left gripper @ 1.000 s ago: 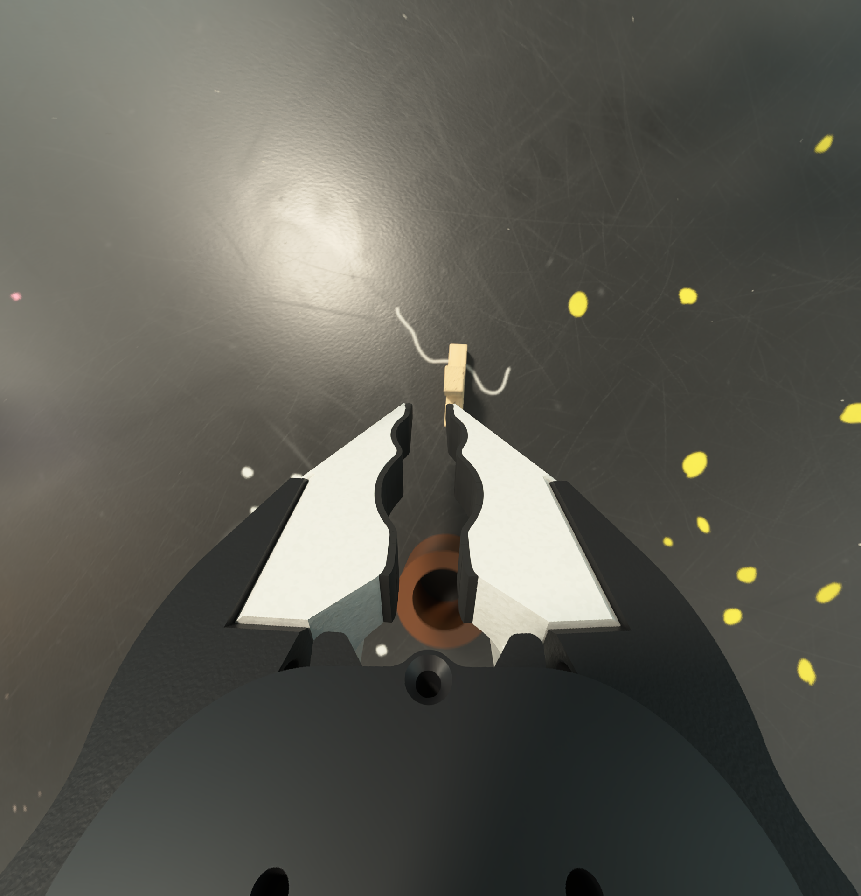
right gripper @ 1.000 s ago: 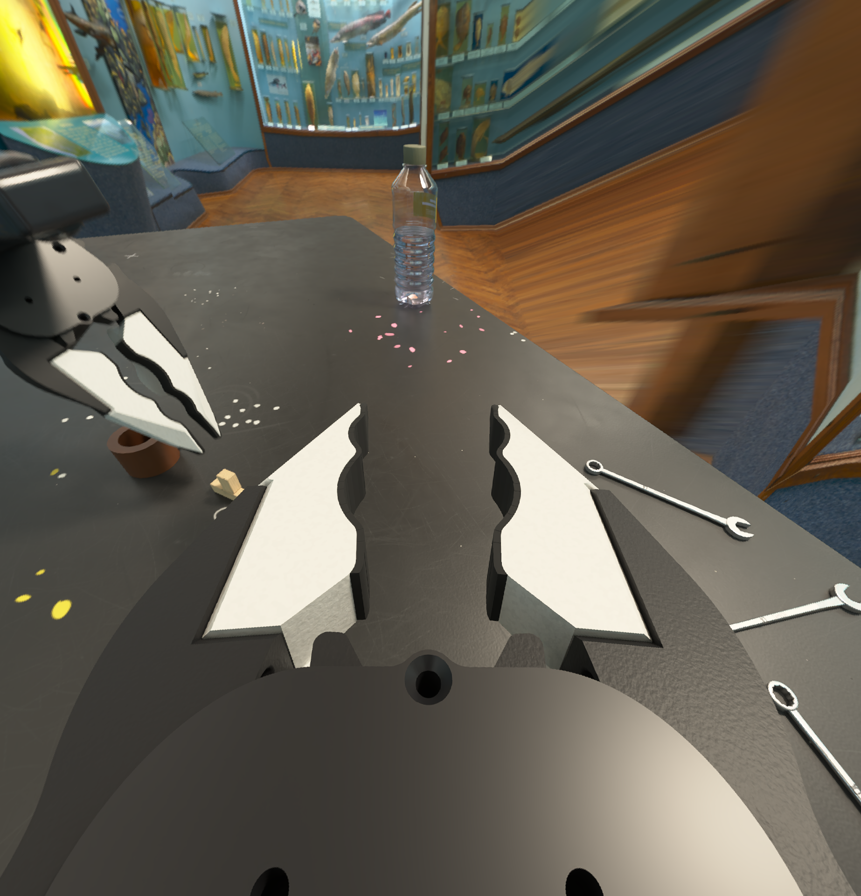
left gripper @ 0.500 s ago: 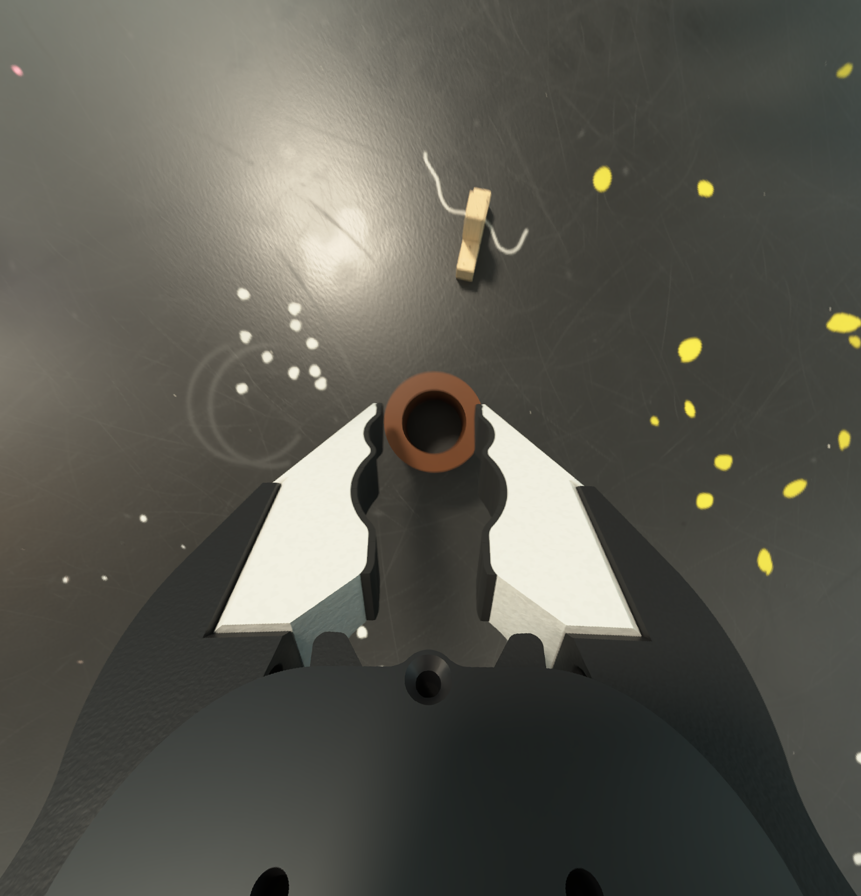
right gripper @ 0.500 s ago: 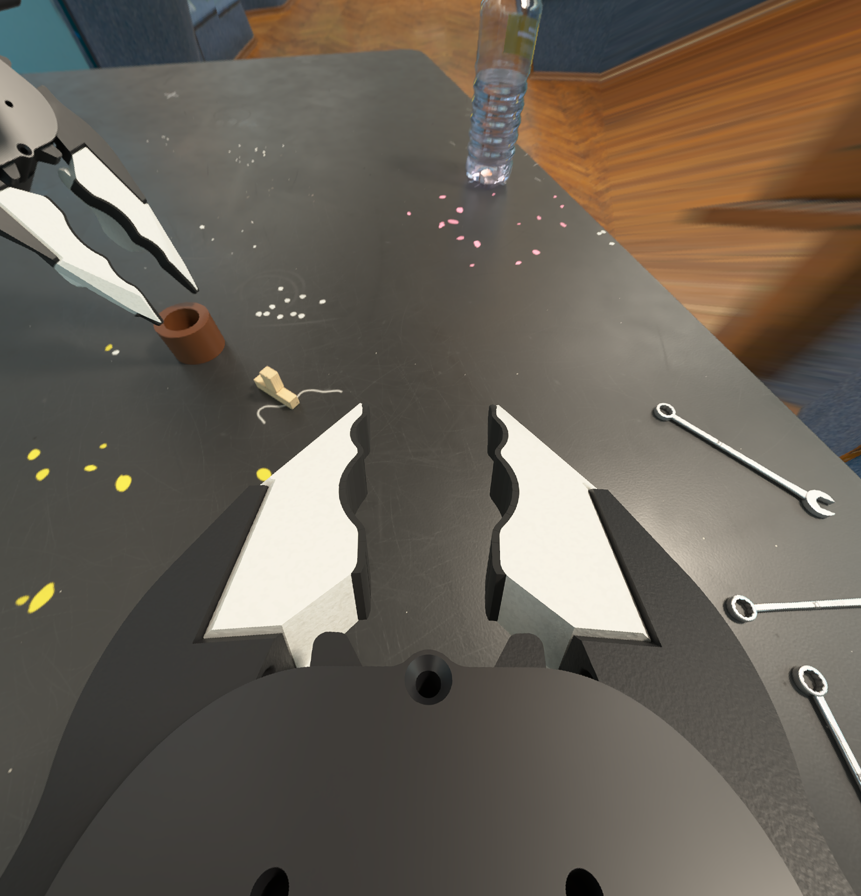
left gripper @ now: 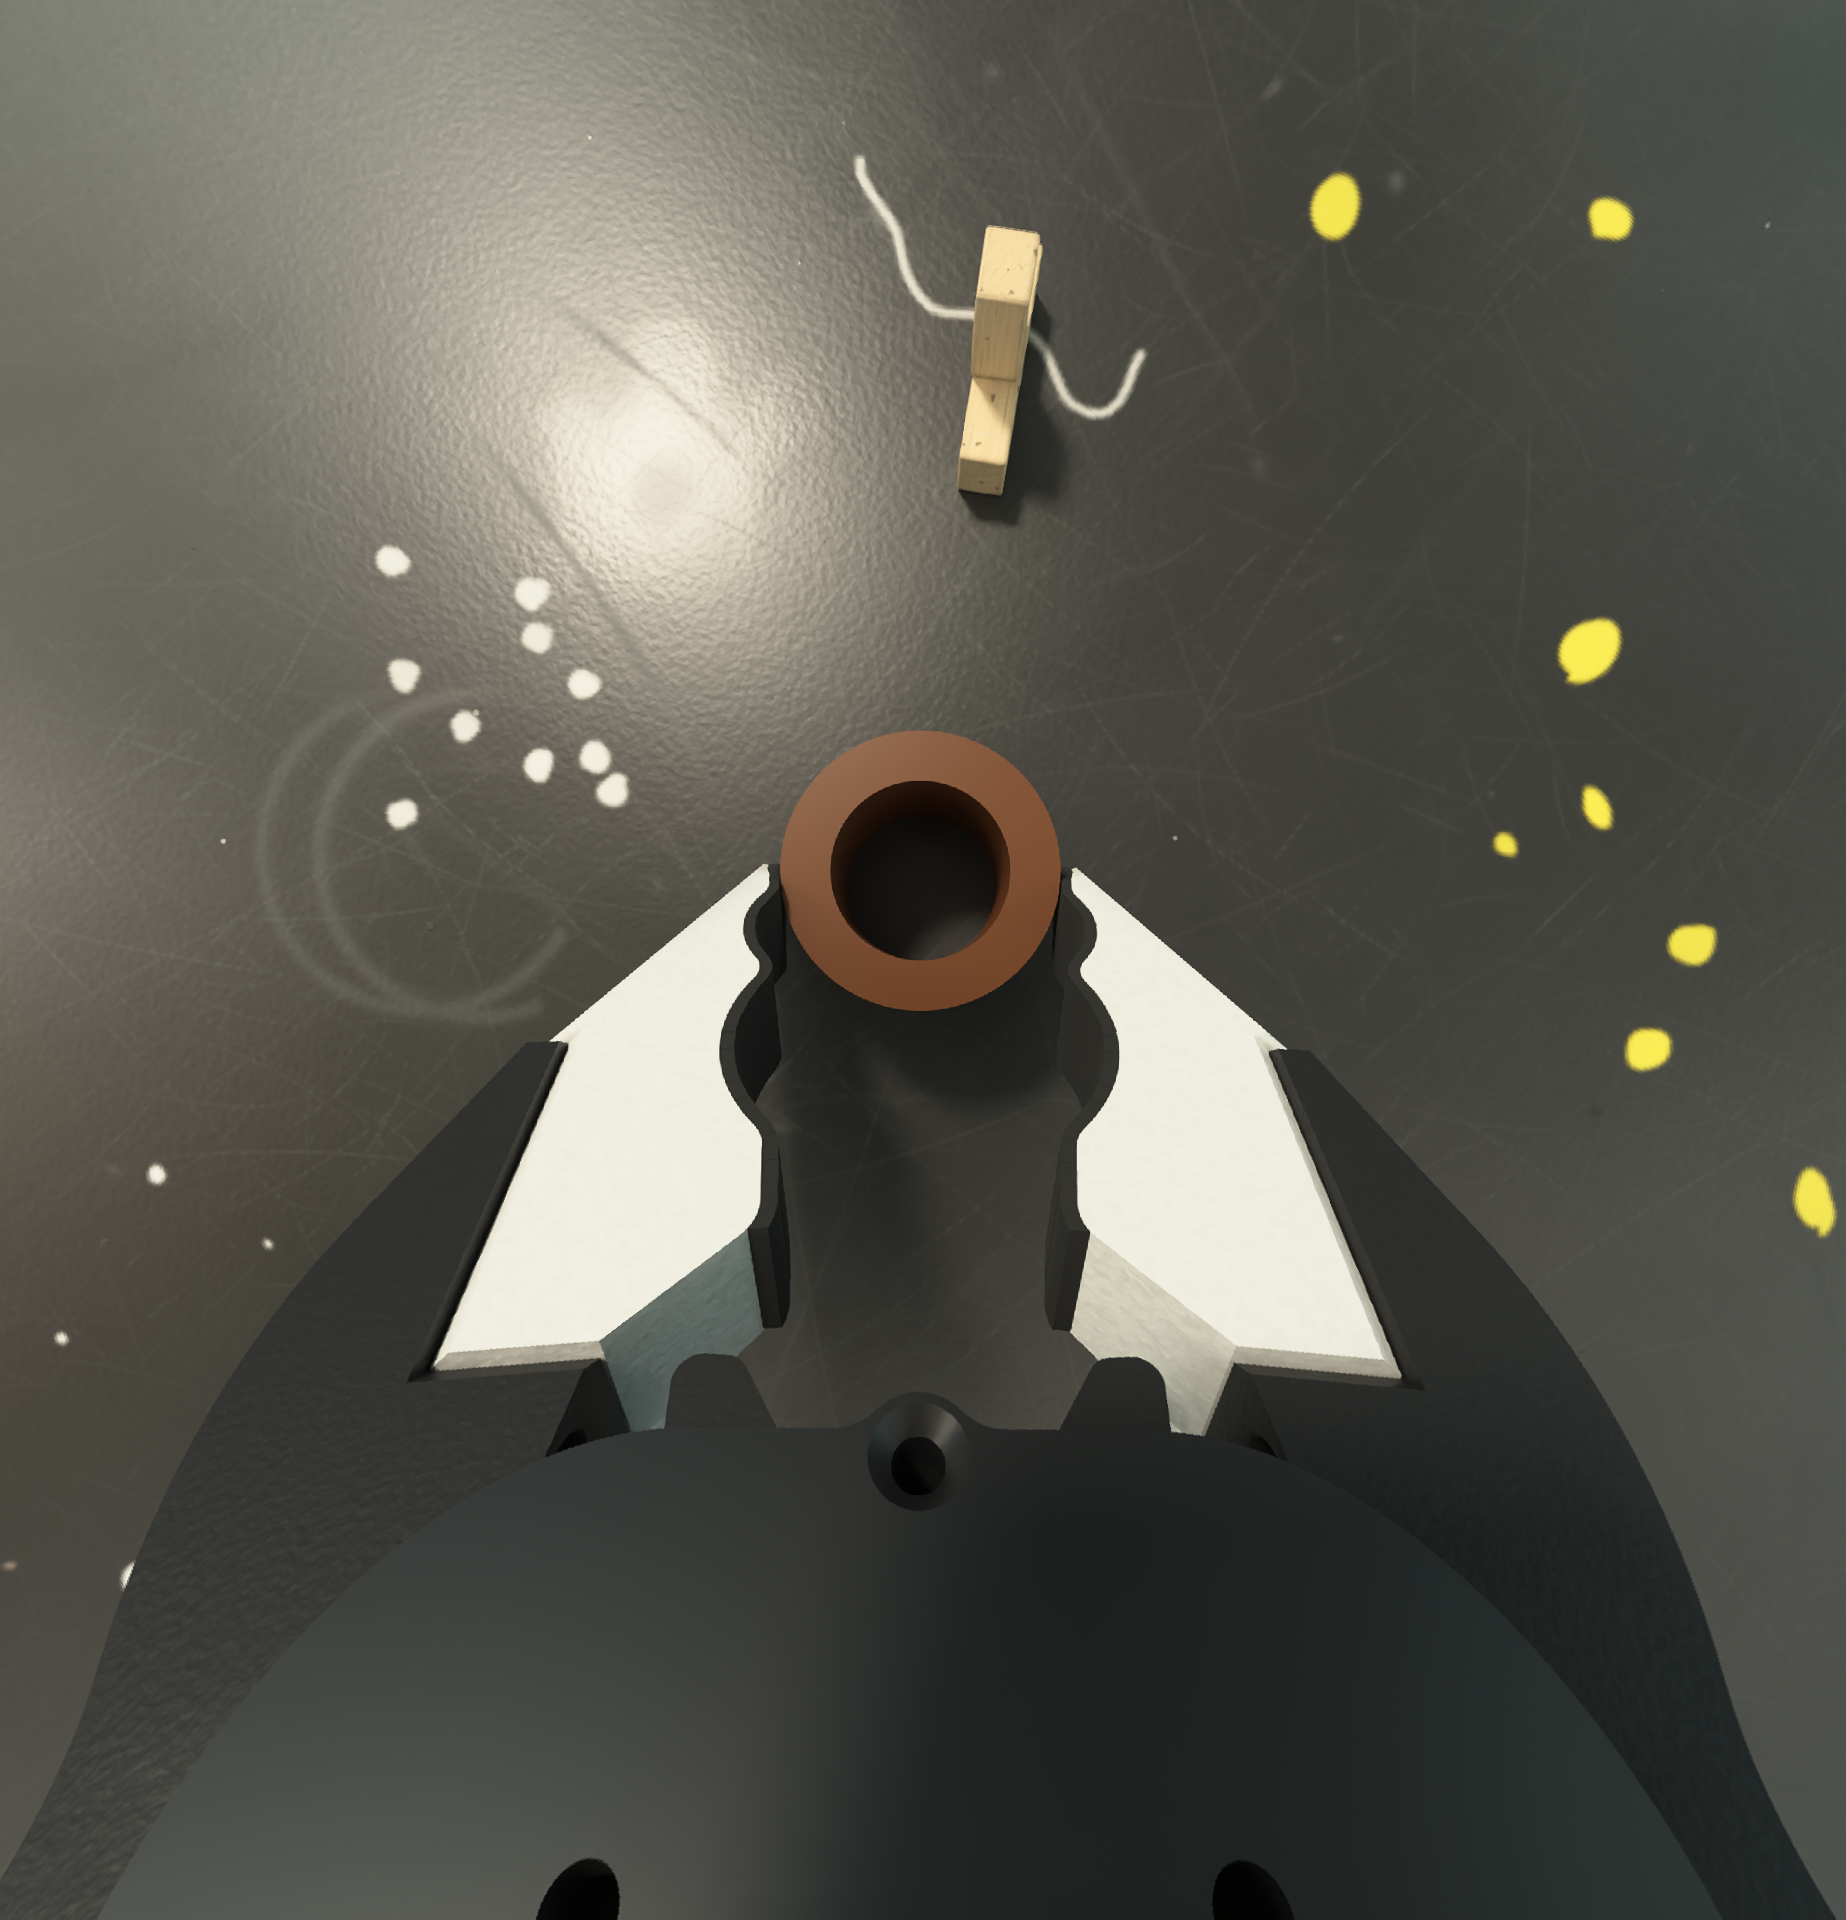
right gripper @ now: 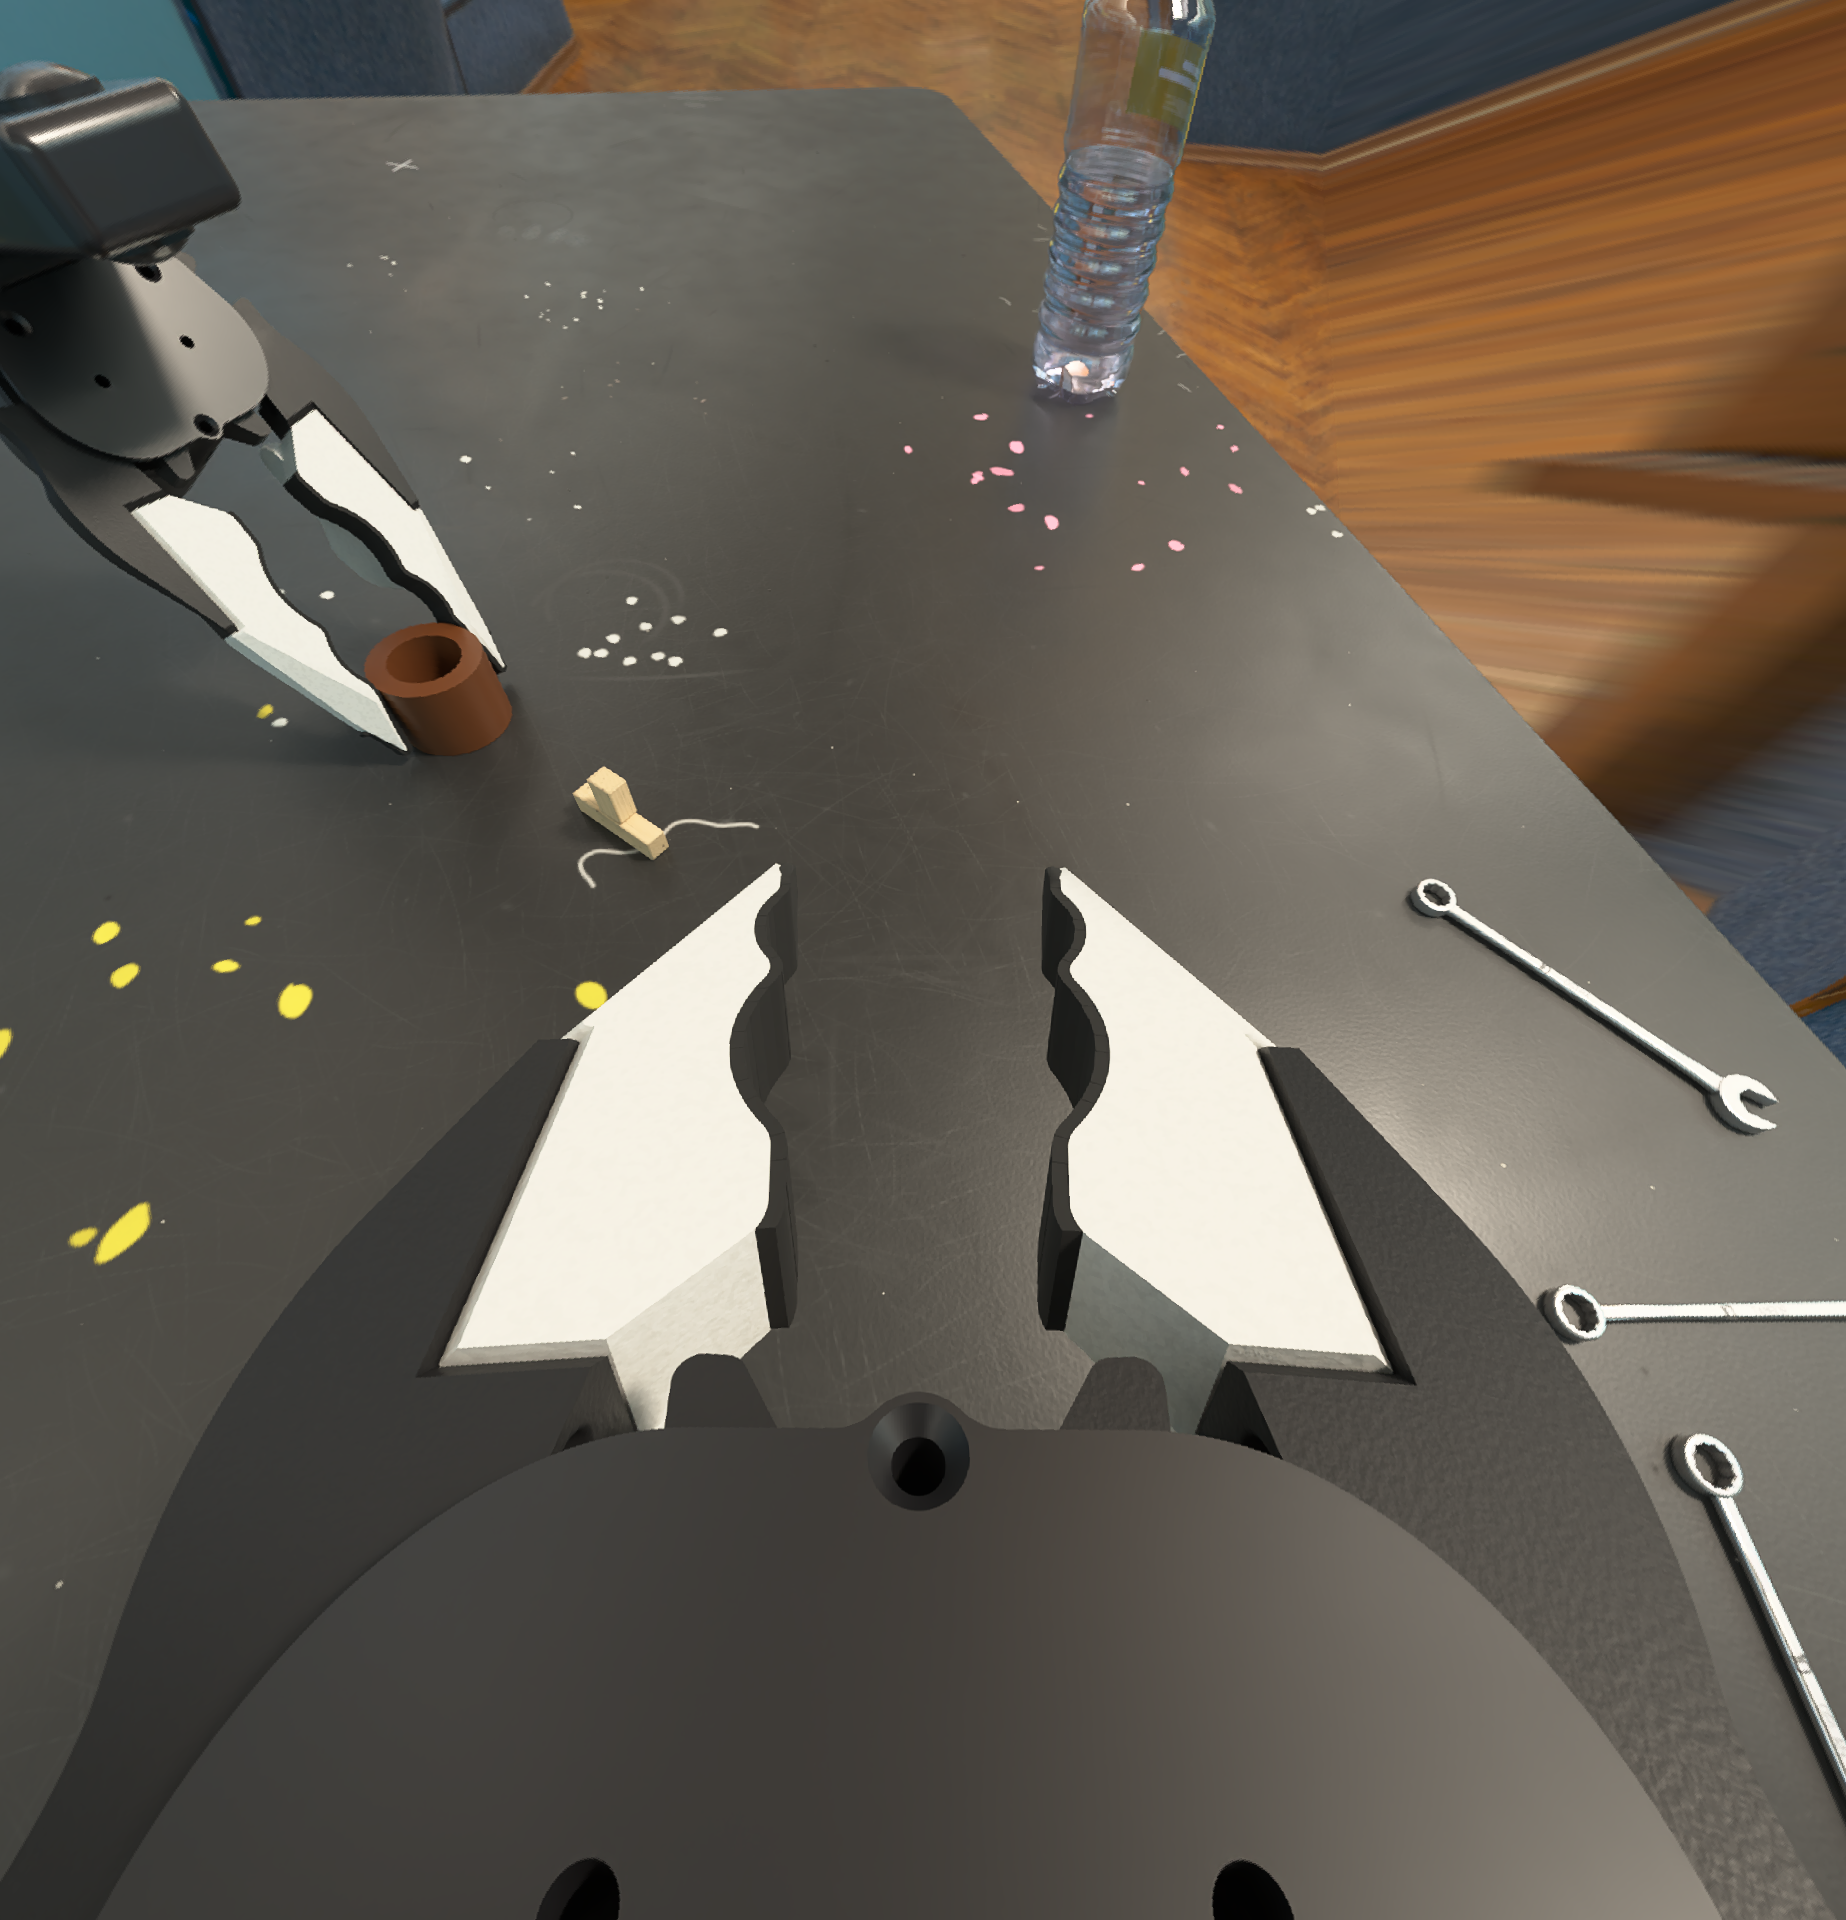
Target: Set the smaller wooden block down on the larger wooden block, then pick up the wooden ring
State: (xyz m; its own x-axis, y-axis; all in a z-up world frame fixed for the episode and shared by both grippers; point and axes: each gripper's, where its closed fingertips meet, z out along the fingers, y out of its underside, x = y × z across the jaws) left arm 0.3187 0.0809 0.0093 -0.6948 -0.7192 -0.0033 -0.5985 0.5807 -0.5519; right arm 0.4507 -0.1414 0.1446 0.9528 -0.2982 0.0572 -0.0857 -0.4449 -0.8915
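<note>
The brown wooden ring (left gripper: pixel 919 985) stands upright on the dark table (left gripper: pixel 275 312), hole up. My left gripper (left gripper: pixel 919 878) is open and points down, with one fingertip on each side of the ring. The right wrist view shows the same: the ring (right gripper: pixel 451 712) is between the left gripper's (right gripper: pixel 441 698) tips. Beyond the ring lie the pale wooden blocks (left gripper: pixel 997 358), the smaller block resting on one end of the larger block (right gripper: pixel 644 831). My right gripper (right gripper: pixel 914 878) is open and empty, above the table just short of the blocks.
A clear water bottle (right gripper: pixel 1101 260) stands at the far right near the table edge (right gripper: pixel 1521 727). Three wrenches (right gripper: pixel 1584 1003) lie to the right of my right gripper. A white thread (left gripper: pixel 1090 400) lies under the blocks. Yellow, white and pink specks dot the table.
My left gripper has drawn back over the ring, opened wider and come down so its tips flank the ring. My right gripper has tilted down toward the table, still open.
</note>
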